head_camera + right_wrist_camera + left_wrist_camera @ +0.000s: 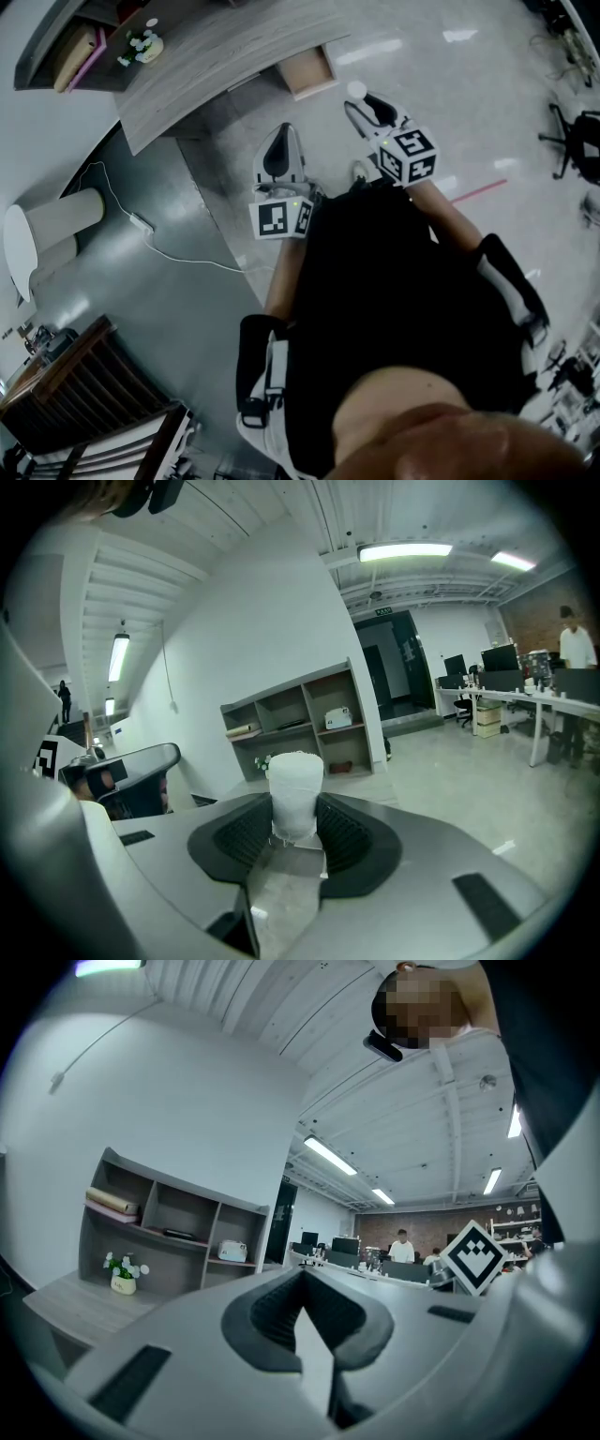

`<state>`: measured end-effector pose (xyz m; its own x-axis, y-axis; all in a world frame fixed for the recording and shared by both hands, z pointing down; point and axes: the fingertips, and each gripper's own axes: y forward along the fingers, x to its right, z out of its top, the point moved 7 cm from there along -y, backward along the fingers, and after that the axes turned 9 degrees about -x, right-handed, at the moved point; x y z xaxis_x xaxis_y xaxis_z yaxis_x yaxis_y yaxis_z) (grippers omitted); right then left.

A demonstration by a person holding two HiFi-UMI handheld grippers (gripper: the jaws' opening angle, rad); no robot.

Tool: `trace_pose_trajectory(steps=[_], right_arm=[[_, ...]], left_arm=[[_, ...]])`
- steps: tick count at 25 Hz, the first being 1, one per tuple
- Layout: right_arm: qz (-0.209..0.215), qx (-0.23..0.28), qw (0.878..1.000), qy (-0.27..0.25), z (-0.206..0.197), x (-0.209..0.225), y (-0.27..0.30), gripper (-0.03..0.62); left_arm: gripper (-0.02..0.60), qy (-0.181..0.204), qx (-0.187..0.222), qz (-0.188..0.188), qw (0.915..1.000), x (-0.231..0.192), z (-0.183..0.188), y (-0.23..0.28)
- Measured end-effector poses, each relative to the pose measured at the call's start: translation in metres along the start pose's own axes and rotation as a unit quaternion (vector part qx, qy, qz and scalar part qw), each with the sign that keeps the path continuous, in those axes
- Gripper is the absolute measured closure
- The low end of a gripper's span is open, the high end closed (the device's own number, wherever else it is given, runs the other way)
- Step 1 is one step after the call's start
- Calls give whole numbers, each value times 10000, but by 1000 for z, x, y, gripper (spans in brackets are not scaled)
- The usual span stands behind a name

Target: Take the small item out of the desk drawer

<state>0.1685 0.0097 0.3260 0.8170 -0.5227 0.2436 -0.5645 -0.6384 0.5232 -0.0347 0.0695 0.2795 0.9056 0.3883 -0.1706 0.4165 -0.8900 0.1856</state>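
Ceiling strip lights (403, 551) are lighting the room brightly and evenly. Glare patches are showing on the glossy floor (450, 94). Fisheye is bending all edges; corners are vignetting black; near foreground is blurring.

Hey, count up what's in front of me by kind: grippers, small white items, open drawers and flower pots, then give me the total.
Grippers: 2, the left gripper and the right gripper
Small white item: 1, clamped in the right gripper
Open drawer: 1
Flower pot: 1
Total: 5
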Motion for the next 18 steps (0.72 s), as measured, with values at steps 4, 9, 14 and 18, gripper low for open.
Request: trace_pose_trajectory(steps=[4,9,14,18], right_arm=[[10,20,10000,15,0,5,0,445],[34,16,10000,76,-1,9,-3,445],[71,12,10000,33,2,14,-4,446],[91,-15,10000,-2,-1,19,-7,445]], left_arm=[[583,8,-12,-6,10000,3,-1,4],[583,15,-41,-16,10000,7,0,8],[583,43,-32,-9,10000,11,1,12],[583,56,-29,-1,10000,17,-2,14]])
